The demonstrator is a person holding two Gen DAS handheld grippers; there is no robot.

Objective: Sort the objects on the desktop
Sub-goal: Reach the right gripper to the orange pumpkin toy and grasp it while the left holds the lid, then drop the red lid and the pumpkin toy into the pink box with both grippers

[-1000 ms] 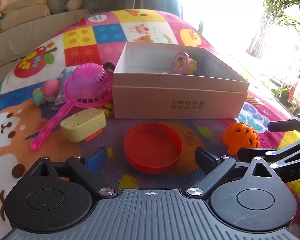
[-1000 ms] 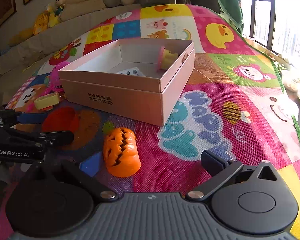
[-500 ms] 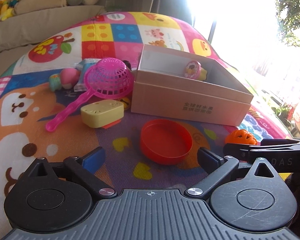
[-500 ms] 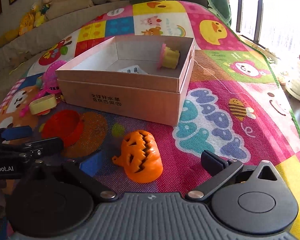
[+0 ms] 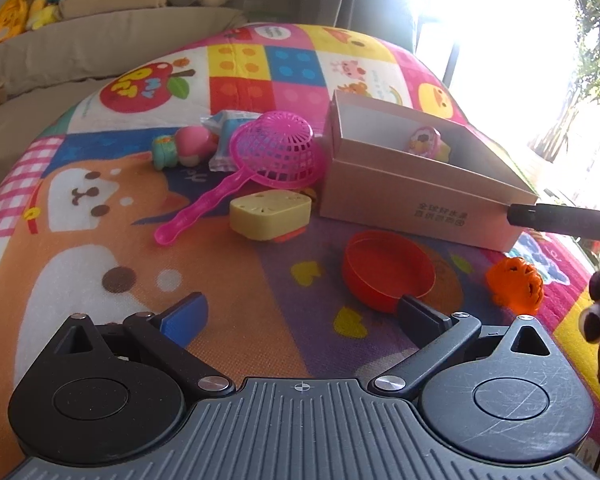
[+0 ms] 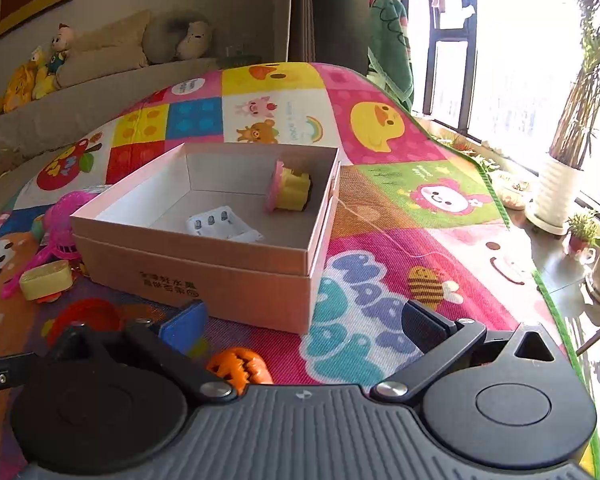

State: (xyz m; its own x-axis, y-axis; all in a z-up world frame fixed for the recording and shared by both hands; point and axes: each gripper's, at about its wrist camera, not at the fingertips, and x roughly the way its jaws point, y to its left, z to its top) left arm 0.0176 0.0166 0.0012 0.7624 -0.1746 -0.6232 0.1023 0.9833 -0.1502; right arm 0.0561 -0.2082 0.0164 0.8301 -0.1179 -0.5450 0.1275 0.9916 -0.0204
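The left gripper (image 5: 300,316) has its claw wide, and its jaws have just been opening to this width; only bare mat lies between the fingers. The red bowl (image 5: 388,270) sits on the play mat (image 5: 100,240) just beyond the right finger. To the right of the bowl lies the orange pumpkin toy (image 5: 516,286). Farther away, on the left, lie a yellow block (image 5: 270,214) and a pink strainer (image 5: 276,156), with its handle toward the near left. The cardboard box (image 5: 420,208) stands on the far right of them, open on top.

The right gripper (image 6: 300,330) is also wide and holds nothing. The pumpkin toy (image 6: 240,368) lies near, low between its fingers, partly hidden by the gripper body. Inside the box (image 6: 220,284) are a pink and yellow toy (image 6: 290,192) and a white battery holder (image 6: 224,226).
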